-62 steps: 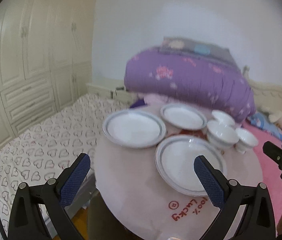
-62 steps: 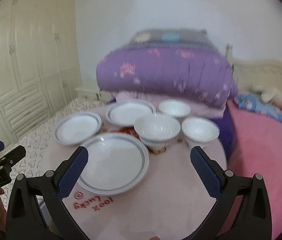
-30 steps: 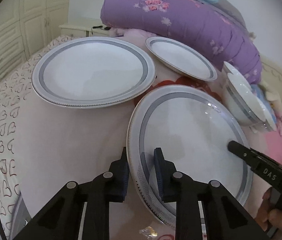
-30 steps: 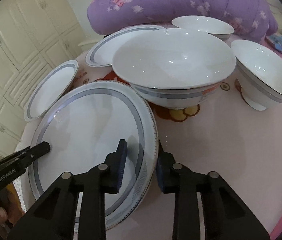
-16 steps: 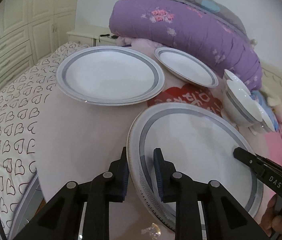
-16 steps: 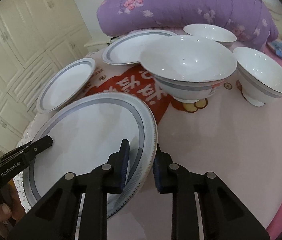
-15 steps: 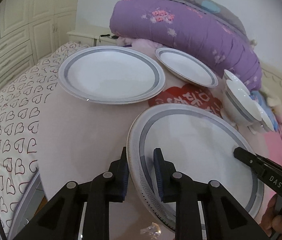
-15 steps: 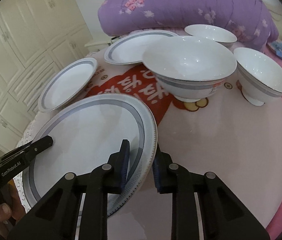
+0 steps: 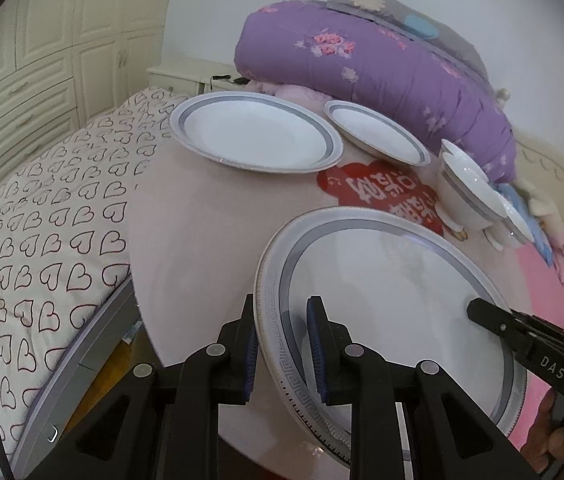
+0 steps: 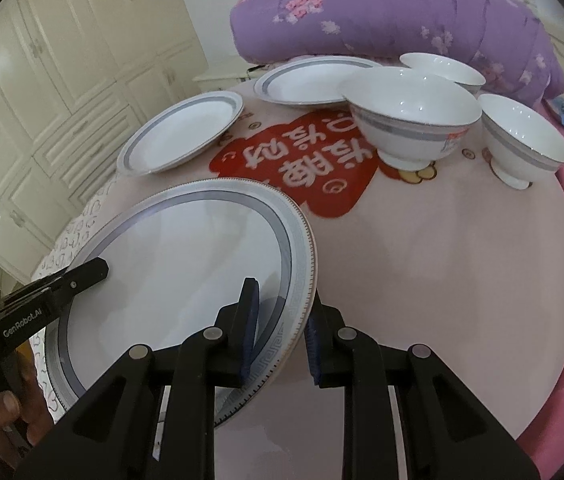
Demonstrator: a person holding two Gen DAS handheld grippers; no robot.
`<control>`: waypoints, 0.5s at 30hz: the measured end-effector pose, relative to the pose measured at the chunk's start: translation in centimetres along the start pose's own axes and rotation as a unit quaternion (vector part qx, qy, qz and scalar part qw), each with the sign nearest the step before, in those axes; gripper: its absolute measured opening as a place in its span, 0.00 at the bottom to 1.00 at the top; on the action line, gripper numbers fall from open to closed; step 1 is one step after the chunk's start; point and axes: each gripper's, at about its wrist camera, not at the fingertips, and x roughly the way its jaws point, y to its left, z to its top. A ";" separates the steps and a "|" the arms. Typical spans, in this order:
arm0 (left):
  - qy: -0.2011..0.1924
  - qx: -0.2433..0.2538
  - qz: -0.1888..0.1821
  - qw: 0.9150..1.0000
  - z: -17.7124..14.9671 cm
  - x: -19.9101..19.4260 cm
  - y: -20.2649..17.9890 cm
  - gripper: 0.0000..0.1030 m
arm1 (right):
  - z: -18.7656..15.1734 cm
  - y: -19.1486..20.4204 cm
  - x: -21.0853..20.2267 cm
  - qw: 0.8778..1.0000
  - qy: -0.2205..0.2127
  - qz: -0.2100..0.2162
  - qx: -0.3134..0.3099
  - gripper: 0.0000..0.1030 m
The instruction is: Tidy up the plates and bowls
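Plate rim fills the near part of the left wrist view: the left tool (image 9: 282, 344) is clamped on the near-left edge of the large plate (image 9: 386, 300), 1 blue pad under the patterned rim and 1 on top. At the far right edge of that plate the right tool (image 9: 482, 312) grips it too, with a hand (image 9: 546, 444) behind it. The plate sits tilted over the pink round desk (image 9: 202, 248). Farther back on the desk lie 2 more plates, the left plate (image 9: 254, 136) and the far plate (image 9: 378, 132), apart from each other. Stacked-looking bowls stand at the right edge; how many I cannot tell here. A purple quilt (image 9: 382, 64) lies behind, and a heart-print bedsheet (image 9: 42, 232) lies to the left.

From the right wrist, the right tool (image 10: 280, 324) is closed on the large plate's (image 10: 170, 264) right rim, while the left tool (image 10: 98, 270) holds its opposite edge. Beyond the red print on the desk (image 10: 442, 264) stand 3 bowls: the big bowl (image 10: 410, 112), the right bowl (image 10: 522, 136) and the back bowl (image 10: 442, 68).
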 end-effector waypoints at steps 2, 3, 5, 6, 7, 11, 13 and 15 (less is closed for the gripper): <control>0.001 -0.002 0.002 1.000 -0.5 -0.4 0.2 0.18 | -0.4 0.3 -0.1 1.000 0.002 -0.001 -0.006 0.21; 0.002 -0.001 0.004 1.000 -0.9 -0.5 0.3 0.18 | -0.5 0.3 0.0 1.000 0.004 -0.001 -0.009 0.21; 0.005 0.001 0.005 1.000 -1.1 -0.6 0.4 0.19 | -0.7 0.2 0.3 1.000 0.010 -0.001 -0.010 0.21; 0.004 0.002 0.006 1.000 -1.2 -0.6 0.4 0.19 | -0.7 0.1 0.4 1.000 0.013 0.003 -0.009 0.21; 0.004 0.003 0.007 1.000 -1.4 -0.6 0.4 0.19 | -0.8 0.0 0.4 1.000 0.014 0.004 -0.009 0.21; 0.007 0.004 0.002 1.000 -1.4 -0.7 0.9 0.20 | -1.2 0.1 0.6 1.000 0.025 0.012 -0.011 0.22; 0.008 0.005 0.000 1.000 -1.5 -0.8 1.1 0.20 | -1.4 0.1 0.7 0.999 0.031 0.014 -0.011 0.23; 0.009 0.005 -0.001 1.000 -1.3 -0.8 1.3 0.19 | -1.7 -0.1 0.9 0.999 0.038 0.015 -0.009 0.24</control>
